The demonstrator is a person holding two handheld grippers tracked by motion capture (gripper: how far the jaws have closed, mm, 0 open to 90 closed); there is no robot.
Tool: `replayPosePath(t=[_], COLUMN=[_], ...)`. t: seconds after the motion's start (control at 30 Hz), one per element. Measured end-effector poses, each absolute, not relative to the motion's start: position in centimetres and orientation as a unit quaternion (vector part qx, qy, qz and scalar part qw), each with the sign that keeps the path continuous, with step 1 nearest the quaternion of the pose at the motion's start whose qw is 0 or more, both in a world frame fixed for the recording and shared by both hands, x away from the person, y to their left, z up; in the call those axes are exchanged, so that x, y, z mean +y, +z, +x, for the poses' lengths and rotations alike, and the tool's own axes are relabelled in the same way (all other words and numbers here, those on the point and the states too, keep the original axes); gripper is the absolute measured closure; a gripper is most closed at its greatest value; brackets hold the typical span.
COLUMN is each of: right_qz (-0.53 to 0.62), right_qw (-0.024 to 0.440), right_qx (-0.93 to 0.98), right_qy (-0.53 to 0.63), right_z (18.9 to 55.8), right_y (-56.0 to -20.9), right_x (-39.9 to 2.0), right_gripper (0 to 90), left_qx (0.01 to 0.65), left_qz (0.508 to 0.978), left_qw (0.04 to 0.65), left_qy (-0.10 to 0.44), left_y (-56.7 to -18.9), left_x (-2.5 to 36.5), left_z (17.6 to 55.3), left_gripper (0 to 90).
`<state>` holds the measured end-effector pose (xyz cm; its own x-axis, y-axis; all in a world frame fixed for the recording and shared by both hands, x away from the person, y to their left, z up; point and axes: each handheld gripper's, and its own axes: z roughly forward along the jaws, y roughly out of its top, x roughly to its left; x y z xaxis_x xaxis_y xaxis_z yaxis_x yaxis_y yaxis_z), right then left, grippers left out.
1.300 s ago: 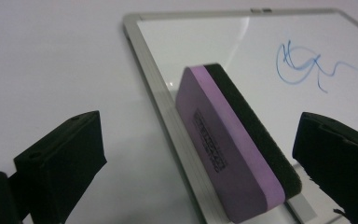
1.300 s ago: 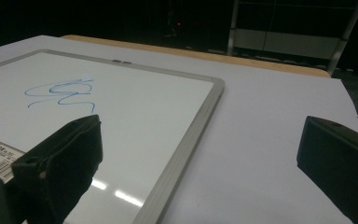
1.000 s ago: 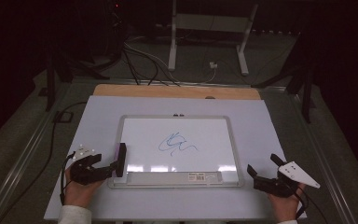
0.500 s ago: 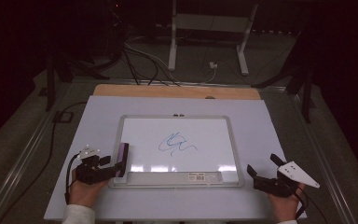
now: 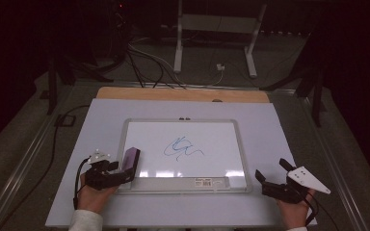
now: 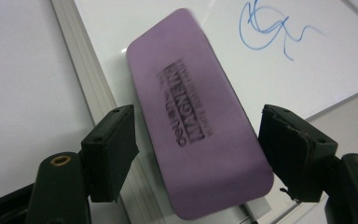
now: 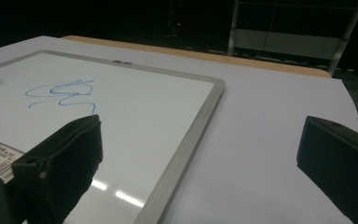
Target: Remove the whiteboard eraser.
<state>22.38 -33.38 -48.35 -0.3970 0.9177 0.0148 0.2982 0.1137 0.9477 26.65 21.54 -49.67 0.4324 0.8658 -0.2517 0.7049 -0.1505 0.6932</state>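
Your left gripper [image 5: 123, 174] sits at the board's [image 5: 243, 149] near-left corner with the purple eraser [image 6: 196, 112] between its jaws. The jaws have just been opening a little; in the left gripper view a sliver of gap shows on each side of the eraser, so neither pad looks pressed on it. The eraser lies tilted, one end on the white surface and its near end over the grey frame.

The blue scribble [image 5: 182, 147] sits mid-board, well apart from the eraser.

Your right gripper [image 5: 271, 177] rests on the desk [image 5: 279, 120] off the board's near-right corner, jaws wide apart, nothing between them.

The risk: lift now and the eraser will likely slip out or twist, since the grip looks loose. Closing off-centre could pivot it further. Nothing pins the board, so a hard wipe may slide it across the desk.
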Motion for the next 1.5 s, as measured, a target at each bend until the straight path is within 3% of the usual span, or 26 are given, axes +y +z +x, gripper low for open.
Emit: replayPosePath(t=[0.2,0.23,1.5], right_qz=[0.449,0.449,0.452], right_qw=[0.315,0.315,0.318], right_qx=[0.677,0.676,0.67], right_qy=[0.491,0.492,0.496], right_z=[22.4,22.4,22.2], right_y=[-48.4,-48.4,-48.2], right_x=[-33.4,-33.4,-33.7], right_gripper=[0.5,0.5,0.6], left_qx=[0.528,0.525,0.5], left_qz=[0.753,0.755,0.744], left_qw=[0.379,0.379,0.411], left_qy=[0.103,0.104,0.162], left_y=[-50.1,-50.1,-47.0], left_x=[21.6,21.6,22.4], left_z=[26.7,26.7,26.8], left_gripper=[36.4,41.2,41.9])
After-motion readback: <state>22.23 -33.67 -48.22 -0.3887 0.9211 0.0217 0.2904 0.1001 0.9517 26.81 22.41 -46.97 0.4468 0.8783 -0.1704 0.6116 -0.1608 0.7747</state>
